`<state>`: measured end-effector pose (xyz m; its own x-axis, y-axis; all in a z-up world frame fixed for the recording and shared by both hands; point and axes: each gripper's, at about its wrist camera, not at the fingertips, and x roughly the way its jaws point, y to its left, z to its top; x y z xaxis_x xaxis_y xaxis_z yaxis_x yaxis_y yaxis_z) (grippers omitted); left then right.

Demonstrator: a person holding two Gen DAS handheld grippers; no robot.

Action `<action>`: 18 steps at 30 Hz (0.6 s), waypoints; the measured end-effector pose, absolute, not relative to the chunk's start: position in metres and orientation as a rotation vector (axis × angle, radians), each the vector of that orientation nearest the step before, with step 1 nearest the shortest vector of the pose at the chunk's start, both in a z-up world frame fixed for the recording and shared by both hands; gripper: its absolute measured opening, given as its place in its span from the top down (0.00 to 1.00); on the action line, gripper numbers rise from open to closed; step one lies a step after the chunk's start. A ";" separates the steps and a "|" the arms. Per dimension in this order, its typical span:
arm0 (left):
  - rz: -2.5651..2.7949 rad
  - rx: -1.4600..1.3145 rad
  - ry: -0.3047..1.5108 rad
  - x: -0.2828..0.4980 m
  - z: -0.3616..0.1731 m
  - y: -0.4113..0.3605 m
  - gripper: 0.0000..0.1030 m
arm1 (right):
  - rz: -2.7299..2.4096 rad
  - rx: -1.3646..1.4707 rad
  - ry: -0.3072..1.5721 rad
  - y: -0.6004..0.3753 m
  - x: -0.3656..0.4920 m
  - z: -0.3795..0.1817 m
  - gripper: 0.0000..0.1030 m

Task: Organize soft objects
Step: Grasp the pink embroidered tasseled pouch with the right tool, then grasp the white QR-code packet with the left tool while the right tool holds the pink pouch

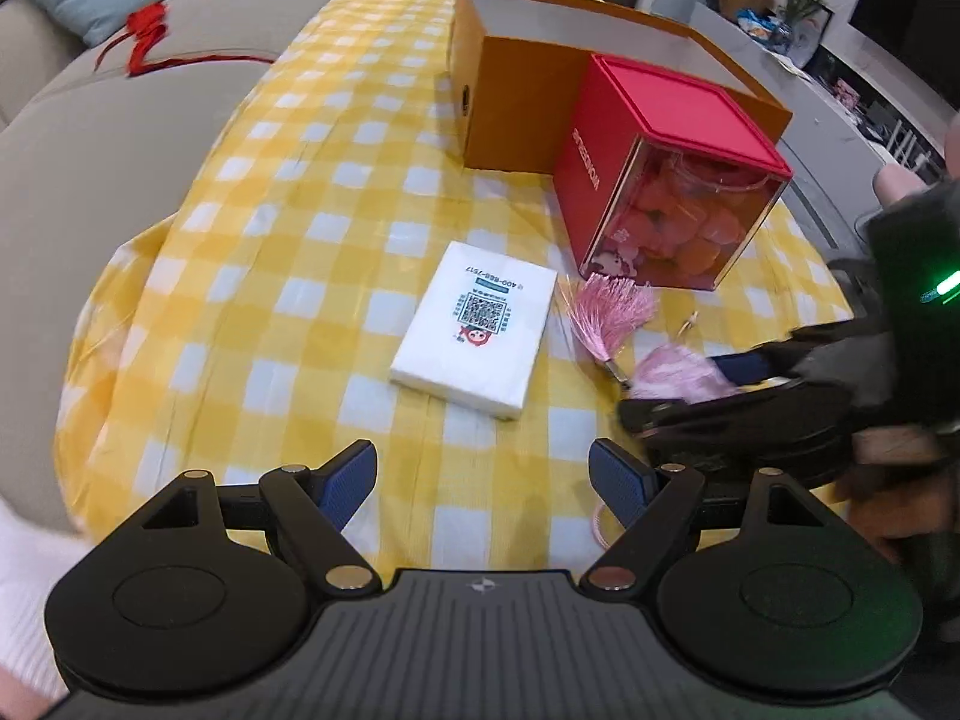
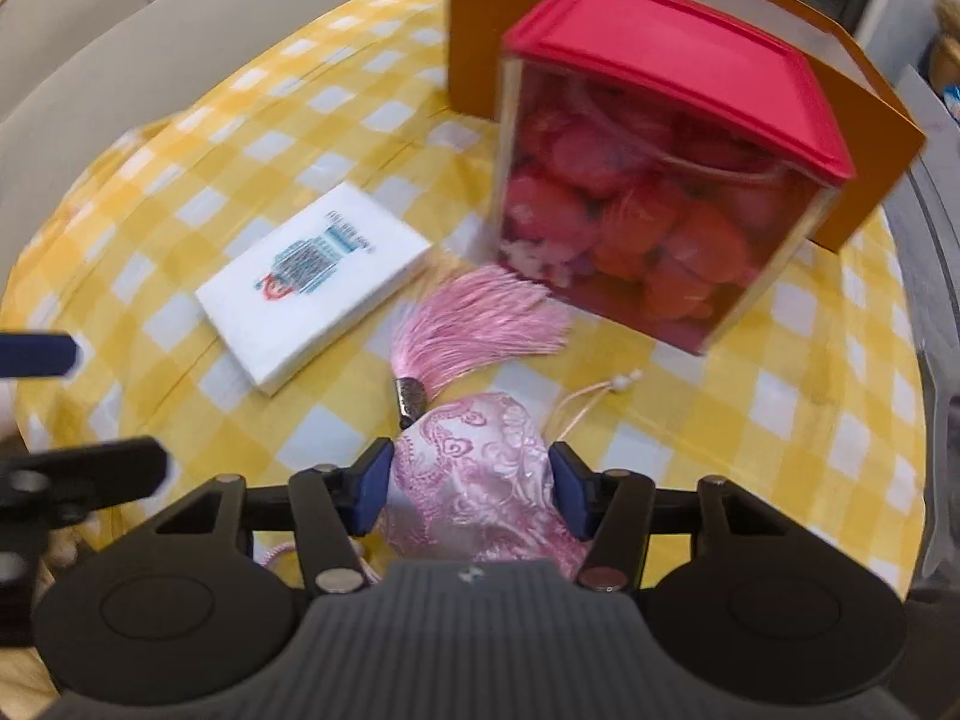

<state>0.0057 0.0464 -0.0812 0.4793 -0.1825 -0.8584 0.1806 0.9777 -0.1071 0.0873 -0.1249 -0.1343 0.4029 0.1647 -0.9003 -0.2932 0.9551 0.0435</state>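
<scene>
A pink brocade sachet (image 2: 474, 474) with a pink tassel (image 2: 480, 318) lies on the yellow checked cloth (image 2: 780, 396). My right gripper (image 2: 471, 486) is shut on the sachet, one blue pad pressed to each side. In the left wrist view, the right gripper (image 1: 690, 387) comes in from the right with the sachet (image 1: 672, 375) in it, its tassel (image 1: 606, 312) trailing on the cloth. My left gripper (image 1: 483, 480) stands open over bare cloth, just short of a white tissue pack (image 1: 474, 330), with nothing between its fingers.
A clear box with a red lid (image 1: 666, 180), full of red soft items, stands behind the tassel. An open orange box (image 1: 510, 90) is behind it. A beige sofa (image 1: 90, 150) with a red cord (image 1: 144, 36) borders the table on the left.
</scene>
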 end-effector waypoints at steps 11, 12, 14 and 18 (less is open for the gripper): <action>-0.289 0.114 1.007 0.048 -0.102 0.024 0.08 | 0.265 0.038 1.104 -0.164 0.092 -0.113 0.46; -0.285 0.133 1.003 0.052 -0.105 0.021 0.08 | 0.268 0.039 1.103 -0.164 0.093 -0.113 0.46; -0.271 0.165 1.010 0.061 -0.112 0.018 0.08 | 0.269 0.043 1.102 -0.164 0.093 -0.113 0.46; -0.226 0.243 1.041 0.077 -0.129 0.013 0.08 | 0.282 0.043 1.095 -0.164 0.092 -0.111 0.46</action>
<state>0.0771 0.0130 -0.1293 0.4869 -0.0694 -0.8707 0.2980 0.9502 0.0909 0.0916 -0.1636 -0.1108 0.4264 0.2467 -0.8702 -0.2049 0.9634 0.1728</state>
